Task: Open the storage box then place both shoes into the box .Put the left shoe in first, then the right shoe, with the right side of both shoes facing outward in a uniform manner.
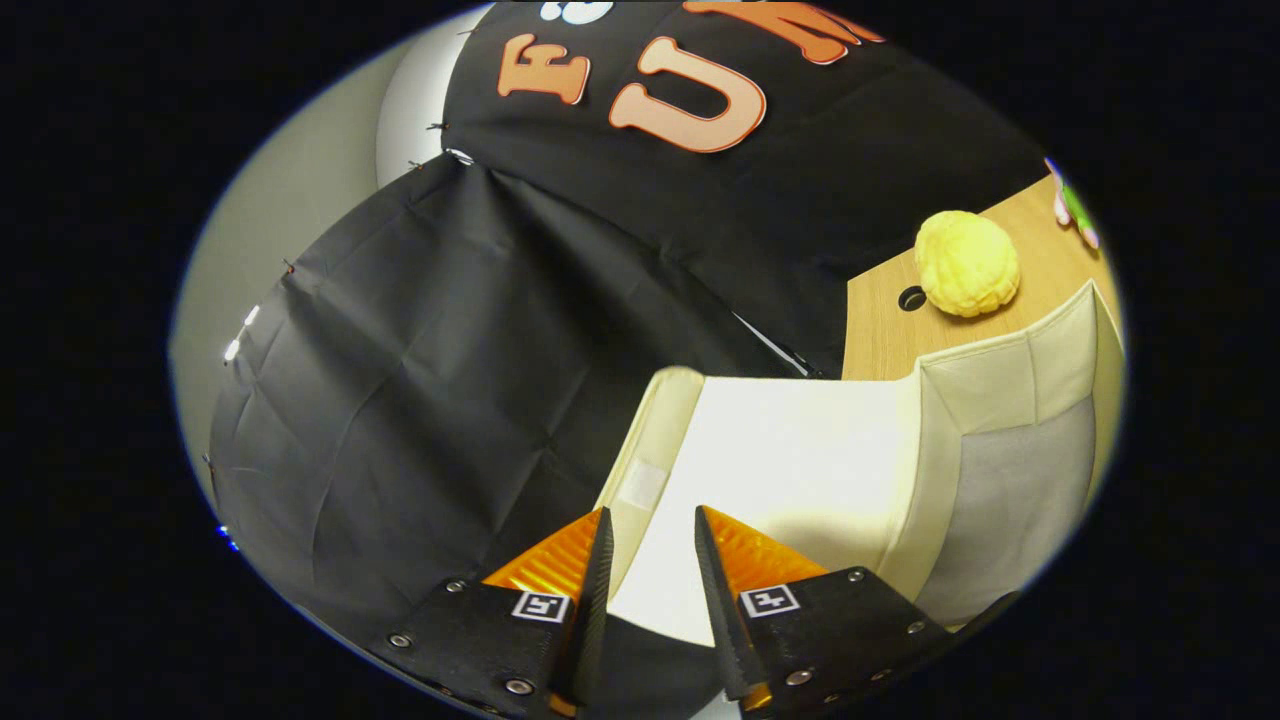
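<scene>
The cream storage box (1000,385) stands on a wooden table, just ahead and to the right of my fingers, with its grey inside (1020,500) showing. Its lid (800,450) is lifted and tilted up toward the black cloth wall. The lid's front flap (645,470), which carries a pale fastening patch, runs down between my fingers. My gripper (650,512) is narrowly closed, with one finger on the outer side of the flap and the other on the lid's broad face. No shoes are in sight.
The wooden table (880,340) has a round cable hole (912,298). A yellow bumpy soft toy (967,262) sits beyond the box, and a small green and pink object (1075,205) lies farther back. Black cloth walls (450,380) close in on the left.
</scene>
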Demonstrator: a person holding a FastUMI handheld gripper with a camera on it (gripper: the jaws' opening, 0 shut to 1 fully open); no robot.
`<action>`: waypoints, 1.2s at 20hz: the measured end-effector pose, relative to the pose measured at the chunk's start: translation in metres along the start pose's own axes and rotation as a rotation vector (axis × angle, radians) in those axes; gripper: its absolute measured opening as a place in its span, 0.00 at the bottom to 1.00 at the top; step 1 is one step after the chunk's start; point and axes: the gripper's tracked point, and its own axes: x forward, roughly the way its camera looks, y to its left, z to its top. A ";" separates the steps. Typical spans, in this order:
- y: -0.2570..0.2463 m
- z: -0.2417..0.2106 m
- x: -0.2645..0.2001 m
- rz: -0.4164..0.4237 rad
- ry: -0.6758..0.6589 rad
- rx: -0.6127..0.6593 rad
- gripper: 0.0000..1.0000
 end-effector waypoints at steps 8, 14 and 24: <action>-0.054 0.020 -0.085 -0.182 -0.118 -0.293 0.78; -0.114 0.040 -0.164 -0.404 -0.177 -0.461 0.95; -0.255 0.010 -0.285 -0.702 -0.039 -0.422 0.96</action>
